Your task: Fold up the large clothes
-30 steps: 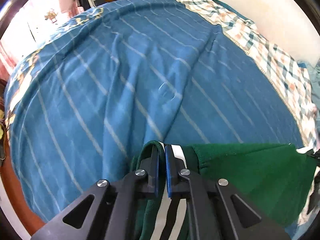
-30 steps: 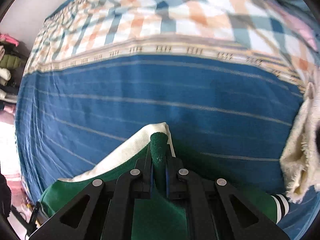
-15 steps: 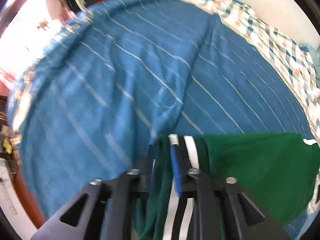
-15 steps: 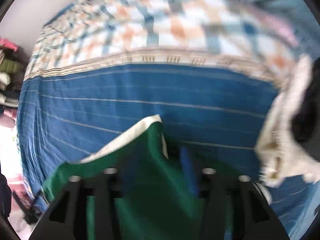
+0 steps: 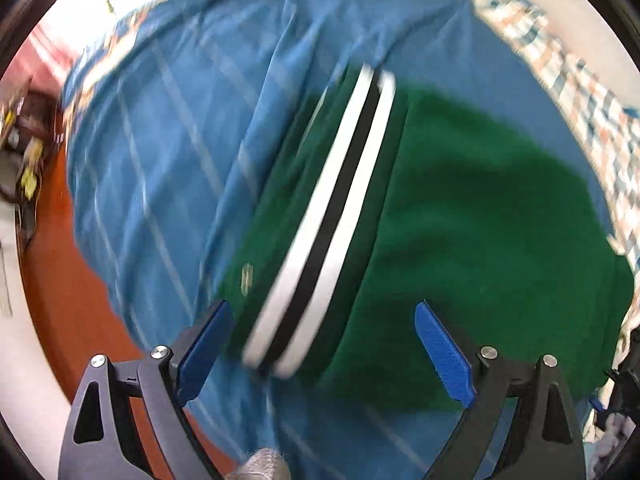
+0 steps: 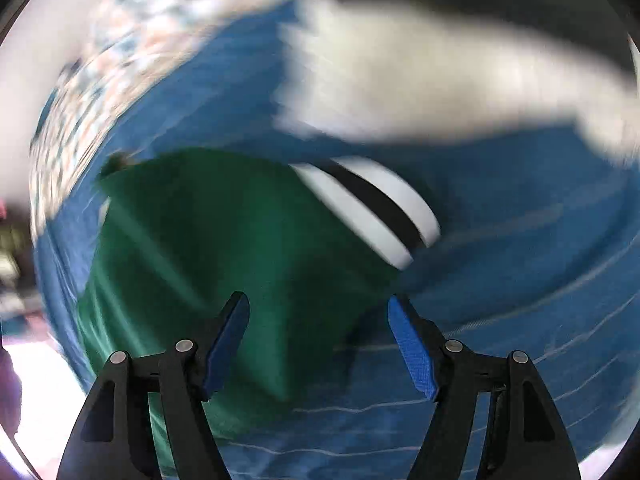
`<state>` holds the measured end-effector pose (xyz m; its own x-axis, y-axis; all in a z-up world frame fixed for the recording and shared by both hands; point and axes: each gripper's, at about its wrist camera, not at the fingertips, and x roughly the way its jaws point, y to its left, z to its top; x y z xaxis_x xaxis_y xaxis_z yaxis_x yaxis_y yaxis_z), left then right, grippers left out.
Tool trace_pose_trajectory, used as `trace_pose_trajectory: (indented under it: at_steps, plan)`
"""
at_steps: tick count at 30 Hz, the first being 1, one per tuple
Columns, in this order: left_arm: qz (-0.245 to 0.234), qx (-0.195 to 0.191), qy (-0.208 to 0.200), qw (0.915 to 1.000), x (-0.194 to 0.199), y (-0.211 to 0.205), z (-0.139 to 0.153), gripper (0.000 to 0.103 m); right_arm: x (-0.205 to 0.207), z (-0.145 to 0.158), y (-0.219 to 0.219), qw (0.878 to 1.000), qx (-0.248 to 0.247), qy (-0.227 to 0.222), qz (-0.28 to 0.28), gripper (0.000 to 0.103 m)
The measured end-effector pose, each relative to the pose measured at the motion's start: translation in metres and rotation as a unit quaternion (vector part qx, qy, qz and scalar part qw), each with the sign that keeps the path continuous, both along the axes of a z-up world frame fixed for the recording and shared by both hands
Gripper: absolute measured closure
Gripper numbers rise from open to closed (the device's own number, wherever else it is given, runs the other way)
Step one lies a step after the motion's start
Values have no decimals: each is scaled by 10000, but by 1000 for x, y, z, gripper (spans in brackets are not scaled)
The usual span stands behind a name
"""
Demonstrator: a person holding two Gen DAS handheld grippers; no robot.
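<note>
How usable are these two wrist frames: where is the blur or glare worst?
Left wrist: moderate motion smear on the green garment and its striped band; blown-out glare top left. Right wrist: heavier smear; the white cloth and checked bedding are streaks. In both, the gripper bodies stay sharp, jaws apart, with fisheye bending at the rims.

Bare blue bedspread (image 5: 168,152) left of the green garment (image 5: 480,216) gives passing room, while a blurred white cloth (image 6: 420,80) (identity unclear) blocks the bed's right side.
</note>
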<state>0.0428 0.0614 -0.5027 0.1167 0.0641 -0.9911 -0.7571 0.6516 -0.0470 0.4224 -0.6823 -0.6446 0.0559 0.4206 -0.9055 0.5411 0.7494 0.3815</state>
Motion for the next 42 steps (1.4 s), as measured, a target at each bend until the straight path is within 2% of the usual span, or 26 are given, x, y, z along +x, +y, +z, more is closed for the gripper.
trace_pose_trajectory:
  at_steps: [1, 2, 4, 6, 8, 9, 11, 12, 14, 17, 20, 21, 22, 23, 24, 25, 27, 33, 37, 39, 41, 42]
  plan:
    - [39, -106, 74, 9999, -6, -3, -6, 9, -3, -12, -4, 9974, 638, -137, -299, 58]
    - [74, -222, 125, 9996, -12, -7, -10, 9, -4, -16, -5, 9957, 762, -202, -484, 79]
    - [128, -286, 203, 9993, -25, -14, -15, 10, -1, -4, -2, 9980, 293, -452, -325, 89]
    - [194, -301, 208, 9991, -36, -20, -17, 10, 2, 5, 1, 9978, -273, -588, -104, 89]
    - [319, -476, 128, 9983, -45, -25, -21, 10, 8, -2, 10, 9976, -513, -308, 350, 87]
    - [461, -715, 9, 9964, -50, -27, -25, 10, 12, -3, 16, 9962, -609, -198, 595, 84]
    - [732, -1100, -286, 9908, -57, -31, -31, 10, 22, 5, 28, 9914, -762, -106, 1060, 70]
    - [955, -1396, -596, 9838, -59, -32, -37, 10, 24, 9, 32, 9897, -762, -133, 1208, 67]
    - [1364, -1746, -1119, 9687, -58, -28, -49, 10, 26, 22, 38, 9865, -796, -257, 1404, 51]
    - [2084, -1923, -1735, 9431, -49, -9, -73, 10, 22, 28, 40, 9869, -740, -305, 1398, 48]
    - [2699, -1804, -1863, 9273, -45, 8, -88, 12, 10, 23, 45, 9886, -612, -177, 1365, 48]
    - [2926, -1666, -1790, 9244, -44, 12, -88, 29, 6, 21, 50, 9885, -563, -156, 1394, 48]
    - [3006, -1531, -1762, 9247, -42, 16, -84, 49, -2, 19, 53, 9882, -547, -147, 1426, 48]
    - [2945, -1456, -1802, 9271, -40, 19, -81, 61, -5, 18, 60, 9876, -517, -142, 1477, 48]
    - [2764, -1349, -1864, 9331, -36, 23, -76, 73, -10, 19, 64, 9872, -480, -151, 1510, 48]
    - [2609, -1240, -1874, 9389, -30, 27, -70, 76, -14, 19, 70, 9869, -444, -166, 1539, 48]
    - [2342, -1056, -1972, 9461, -20, 41, -60, 78, -20, 21, 82, 9866, -341, -189, 1582, 48]
    - [1670, -603, -2280, 9573, -6, 105, -30, 80, -48, 29, 126, 9815, 230, -89, 1898, 48]
    - [1544, -243, -2272, 9612, -29, 139, -17, 80, -68, 48, 157, 9759, 468, -176, 2126, 48]
    - [1529, -277, -2309, 9605, -36, 153, -23, 80, -72, 56, 180, 9722, 510, -288, 2268, 48]
    - [1610, -528, -2330, 9576, -48, 159, -37, 79, -70, 61, 204, 9674, 533, -430, 2440, 48]
    - [1636, -626, -2310, 9570, -47, 157, -44, 74, -63, 59, 220, 9657, 576, -501, 2480, 48]
